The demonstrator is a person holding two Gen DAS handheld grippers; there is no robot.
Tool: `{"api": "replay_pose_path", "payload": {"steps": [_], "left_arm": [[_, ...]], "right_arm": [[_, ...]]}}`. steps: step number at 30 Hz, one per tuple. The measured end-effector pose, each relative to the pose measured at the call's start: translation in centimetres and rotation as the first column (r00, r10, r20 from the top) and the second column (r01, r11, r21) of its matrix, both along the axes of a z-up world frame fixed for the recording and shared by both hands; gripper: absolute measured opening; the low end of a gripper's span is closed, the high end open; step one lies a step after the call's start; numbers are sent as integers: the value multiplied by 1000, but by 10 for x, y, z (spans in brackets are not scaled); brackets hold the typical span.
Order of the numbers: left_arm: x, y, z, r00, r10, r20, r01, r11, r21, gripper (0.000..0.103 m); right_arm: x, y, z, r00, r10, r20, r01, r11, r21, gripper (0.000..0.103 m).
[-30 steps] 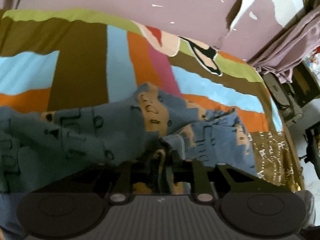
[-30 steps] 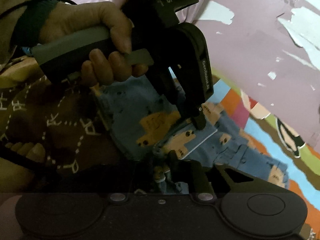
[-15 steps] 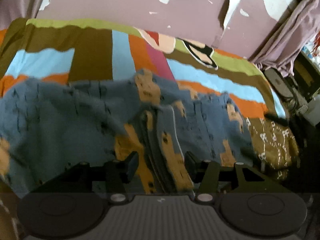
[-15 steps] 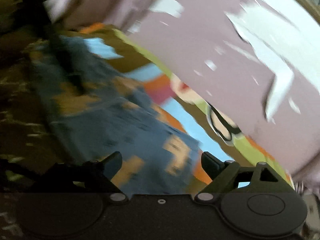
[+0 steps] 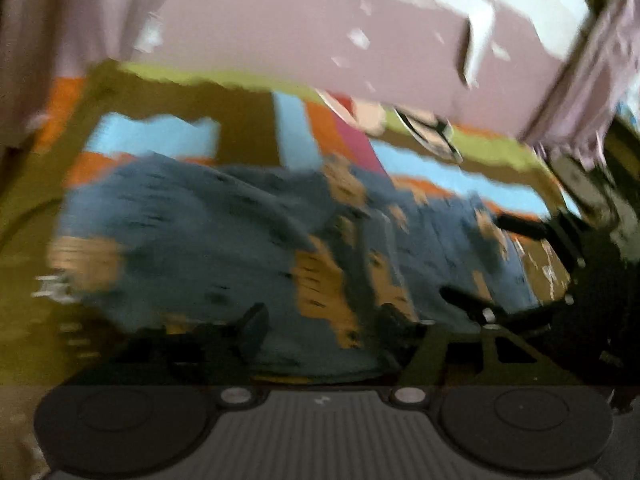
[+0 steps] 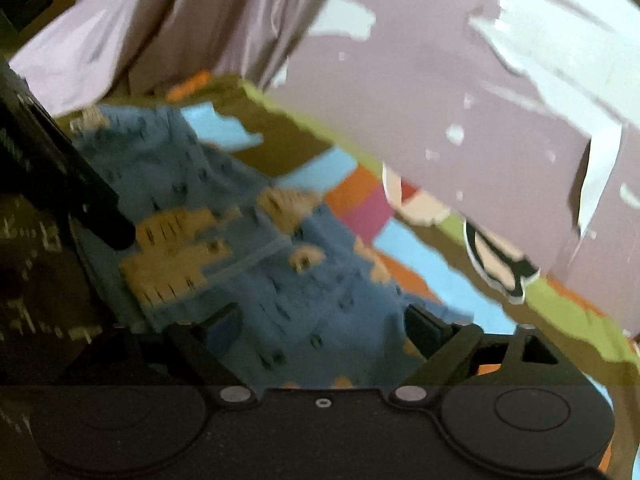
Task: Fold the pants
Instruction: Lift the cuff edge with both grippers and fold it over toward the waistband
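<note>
The right tool (image 6: pixel 320 328) has its two fingers spread wide, with nothing clamped between them. Beneath and ahead of it lie the pants (image 6: pixel 256 264), blue cloth with tan patches and small dark marks, rumpled and spread over a bedsheet (image 6: pixel 332 176) of brown, light blue, orange, pink and green blocks. The picture is blurred, so the fold lines cannot be made out. At the left edge the black left tool (image 6: pixel 60 184) slants down, its tip touching or just above the pants. Behind the bed stands a mauve wall (image 6: pixel 420 92) with flaking paint, and a pale curtain (image 6: pixel 160 28) hangs at upper left.
</note>
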State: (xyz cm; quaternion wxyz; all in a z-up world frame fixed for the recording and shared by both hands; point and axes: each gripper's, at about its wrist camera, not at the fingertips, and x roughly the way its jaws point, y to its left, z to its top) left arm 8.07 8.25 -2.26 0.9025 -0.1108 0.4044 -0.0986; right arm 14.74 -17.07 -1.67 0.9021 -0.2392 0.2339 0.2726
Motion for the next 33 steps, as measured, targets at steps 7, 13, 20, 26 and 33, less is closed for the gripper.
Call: {"api": "replay_pose_path", "payload": {"steps": [7, 13, 20, 26, 33], "left_arm": [[-40, 70, -4, 943, 320, 94, -322, 947, 1, 70], [-27, 106, -18, 912, 397, 100, -377, 910, -174, 54], [5, 124, -32, 924, 377, -56, -380, 894, -236, 52], [10, 127, -40, 908, 409, -94, -419, 870, -259, 52], [9, 115, -24, 899, 437, -43, -437, 883, -173, 22]], "right_arm": [[1, 17, -6, 998, -52, -30, 54, 997, 63, 101], [1, 13, -10, 994, -70, -84, 80, 990, 112, 101], [-3, 14, -12, 994, -50, -94, 62, 990, 128, 101], [0, 17, -17, 993, -43, -114, 58, 990, 130, 101], [2, 17, -19, 992, -46, -116, 62, 989, 137, 101]]}}
